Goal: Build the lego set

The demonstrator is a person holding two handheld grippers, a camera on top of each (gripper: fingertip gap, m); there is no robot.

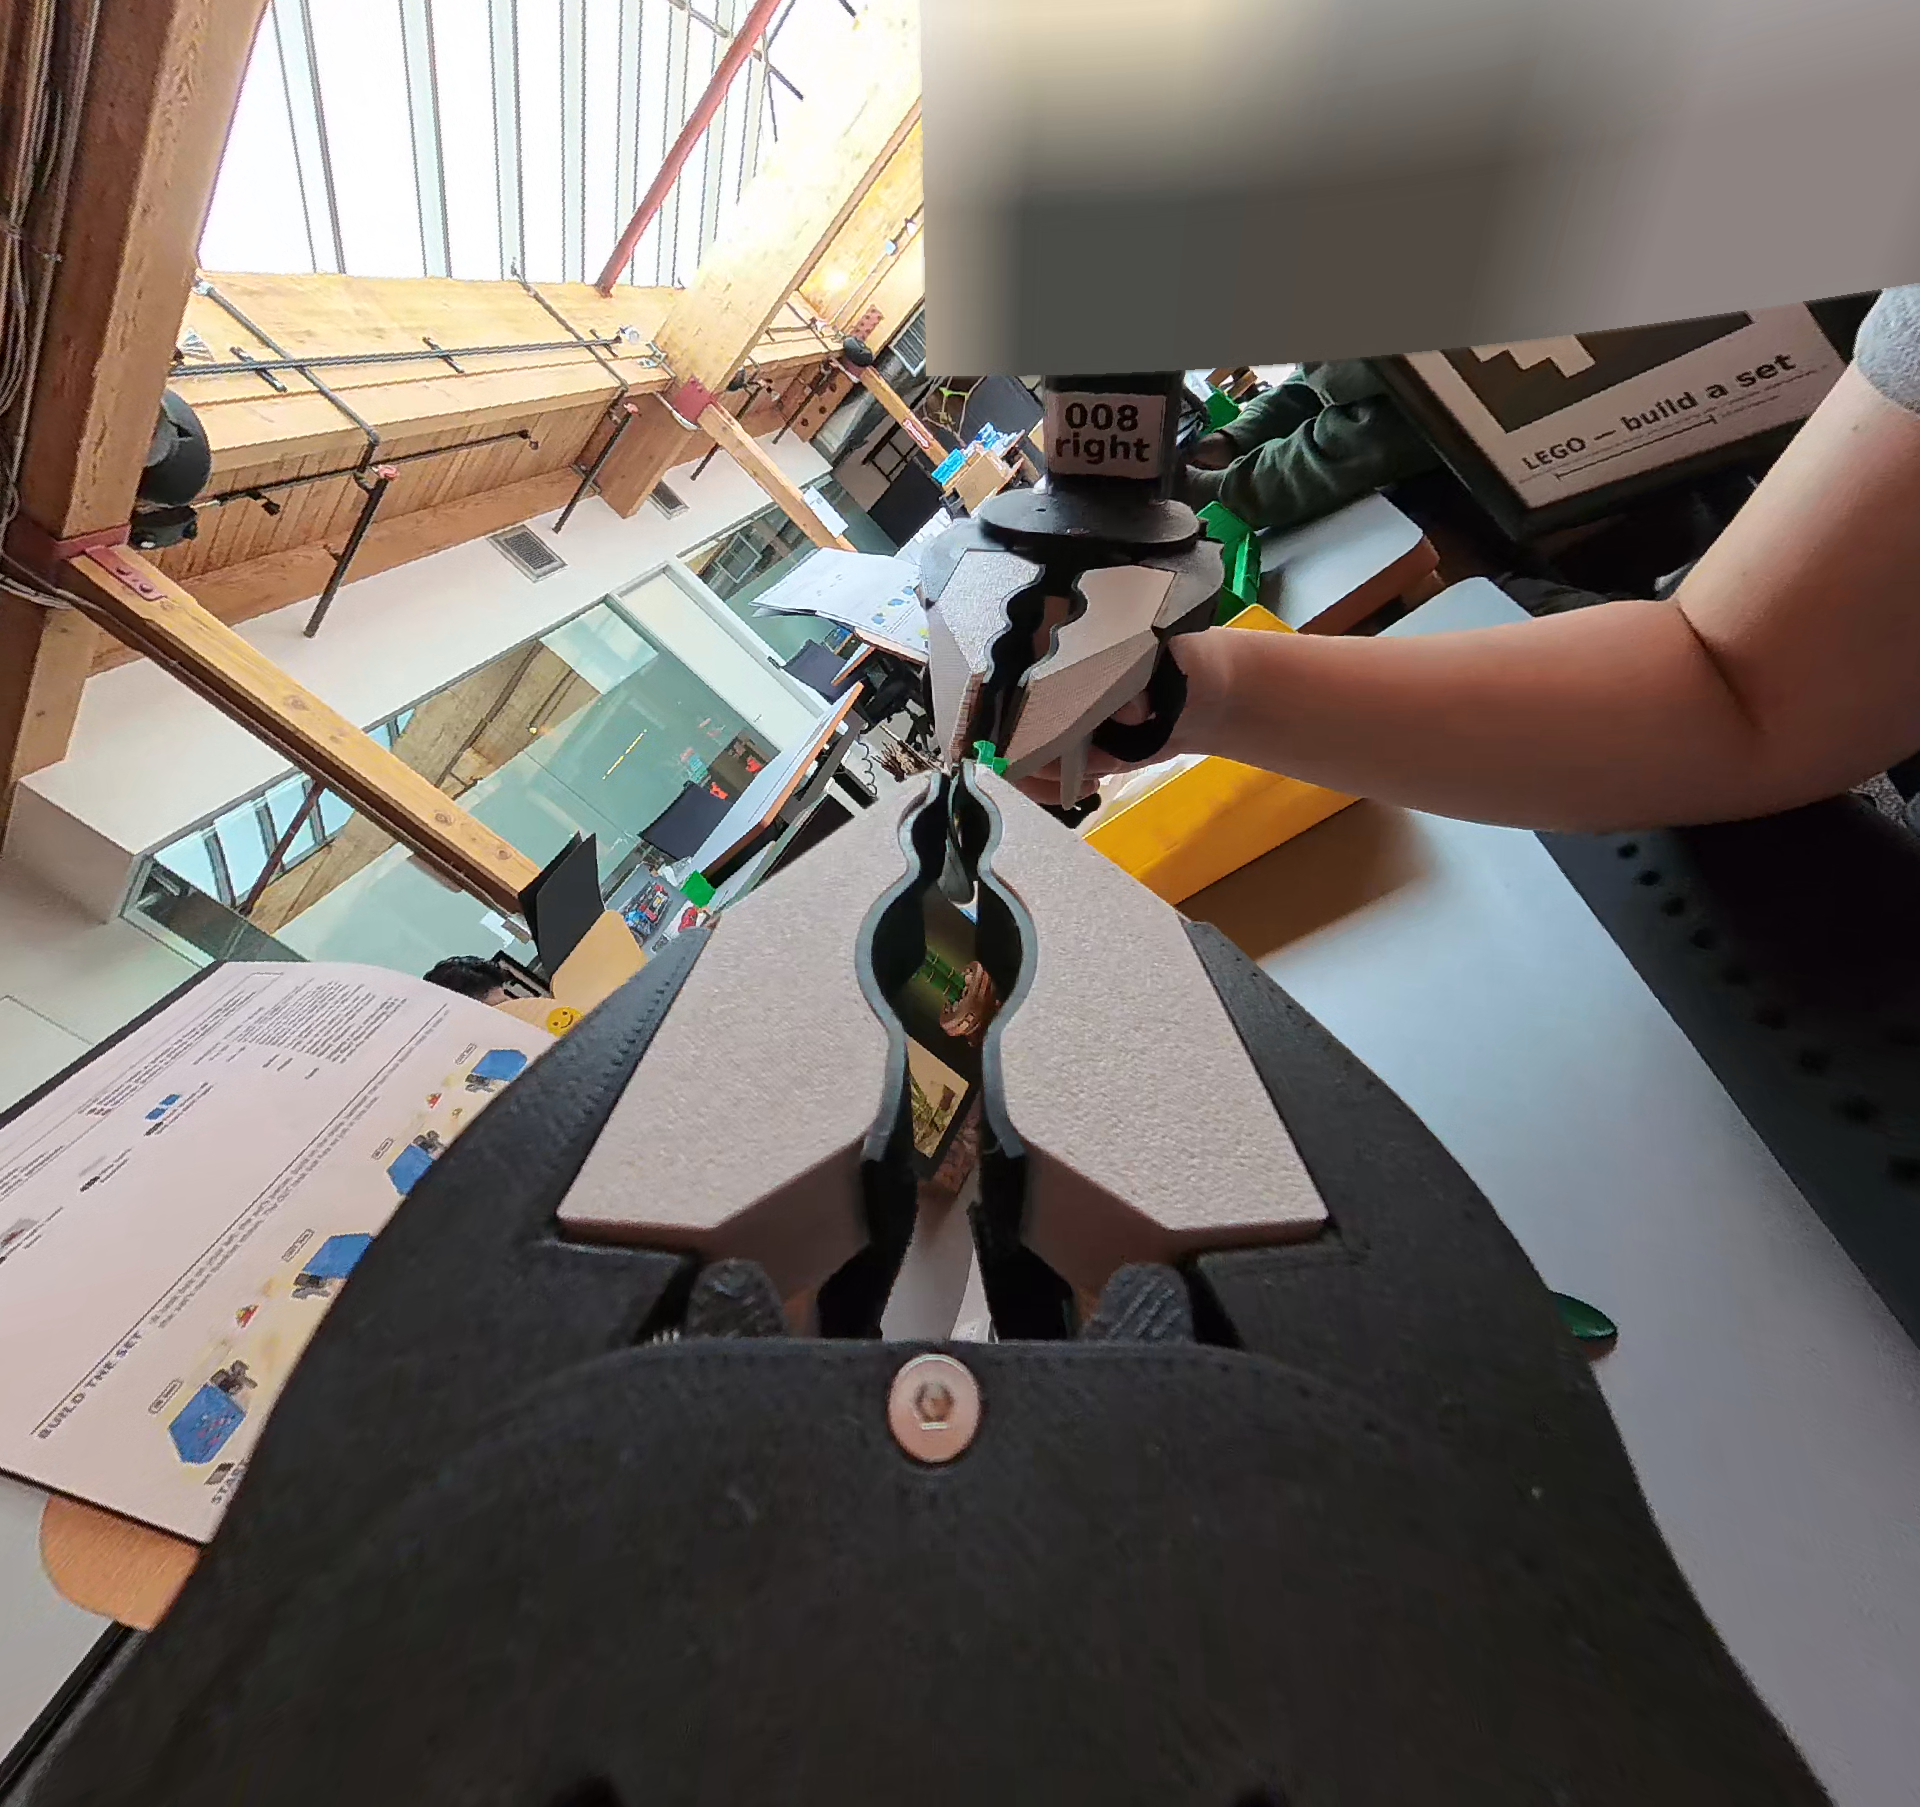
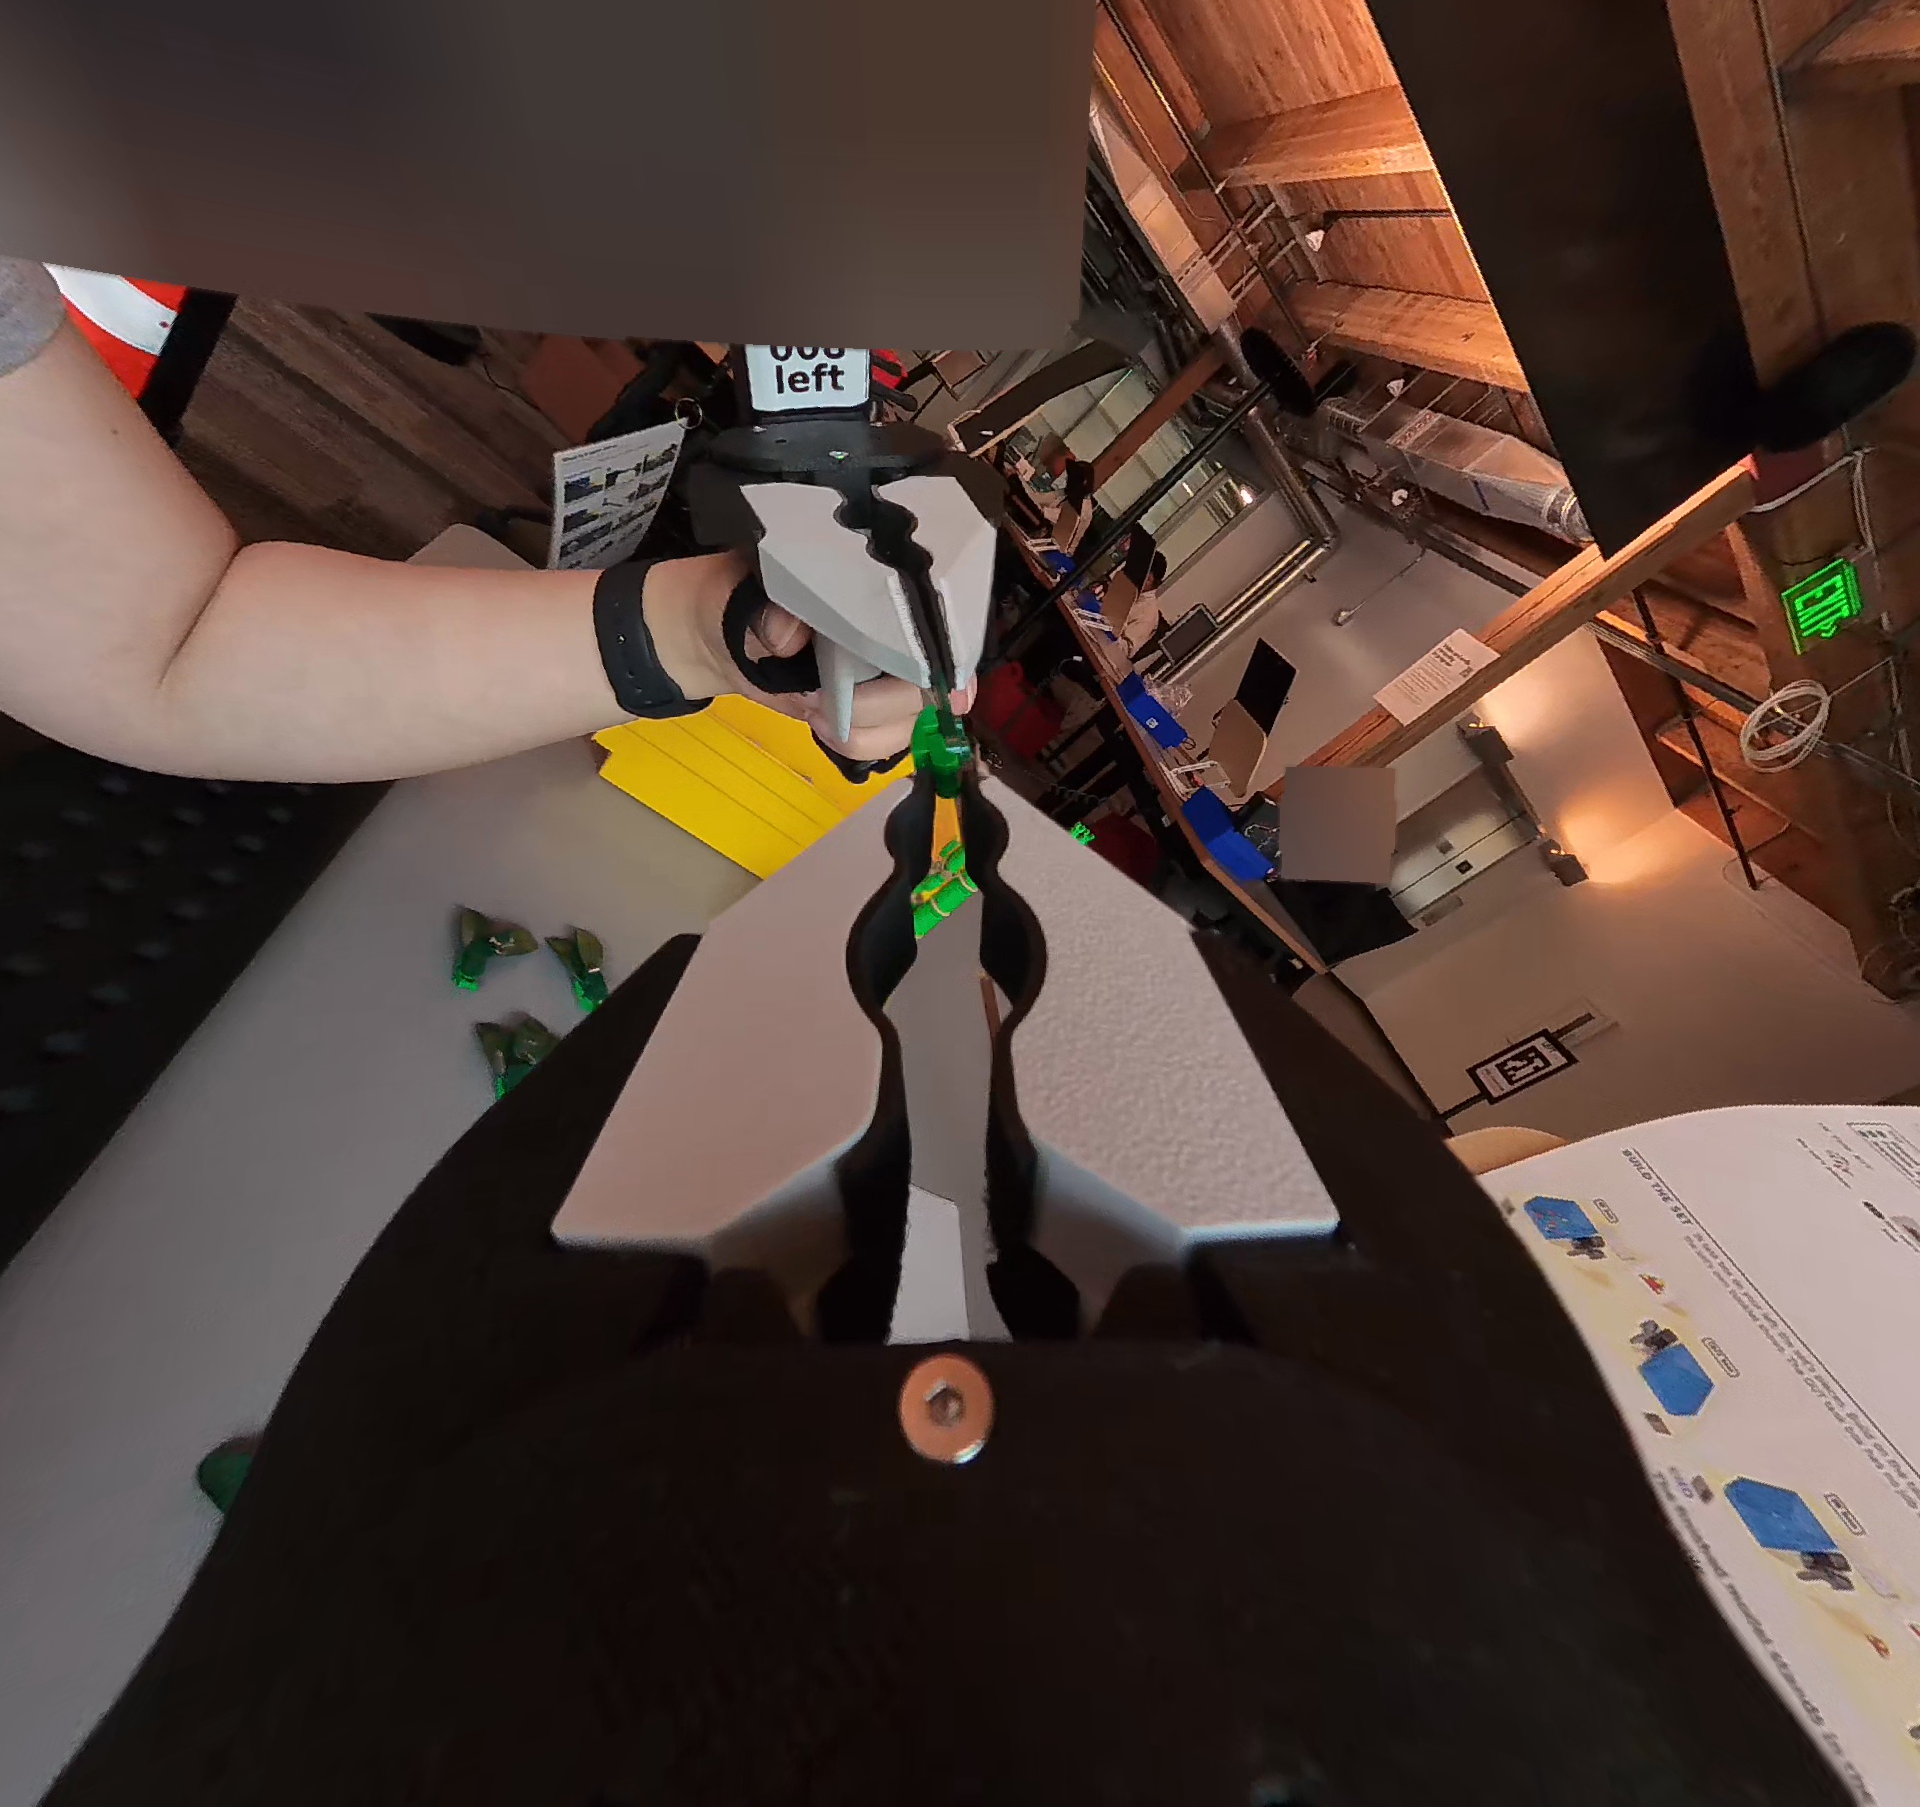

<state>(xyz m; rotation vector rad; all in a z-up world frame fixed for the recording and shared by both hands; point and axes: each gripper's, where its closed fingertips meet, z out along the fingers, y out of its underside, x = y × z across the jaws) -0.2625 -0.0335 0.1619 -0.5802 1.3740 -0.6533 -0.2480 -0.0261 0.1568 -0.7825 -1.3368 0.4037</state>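
Both grippers are held up above the table, tip to tip. My left gripper (image 1: 961,793) is shut on a thin dark green leaf piece (image 1: 956,858). It also shows in the right wrist view (image 2: 943,692), facing me. My right gripper (image 2: 943,789) is shut on a small bright green piece (image 2: 940,744). It also shows in the left wrist view (image 1: 968,755) with the green piece (image 1: 992,758) at its tips. The two pieces meet between the fingertips; whether they are joined I cannot tell.
Three green leaf clusters (image 2: 499,947) lie on the white table (image 2: 312,1082). A yellow bin (image 2: 727,770) stands behind them. An instruction sheet (image 2: 1714,1394) lies at the right. It also shows in the left wrist view (image 1: 208,1186). A dark green piece (image 1: 1579,1326) lies nearby. A black perforated mat (image 1: 1766,978) borders the table. Left and right tips are no more than a few centimetres apart.
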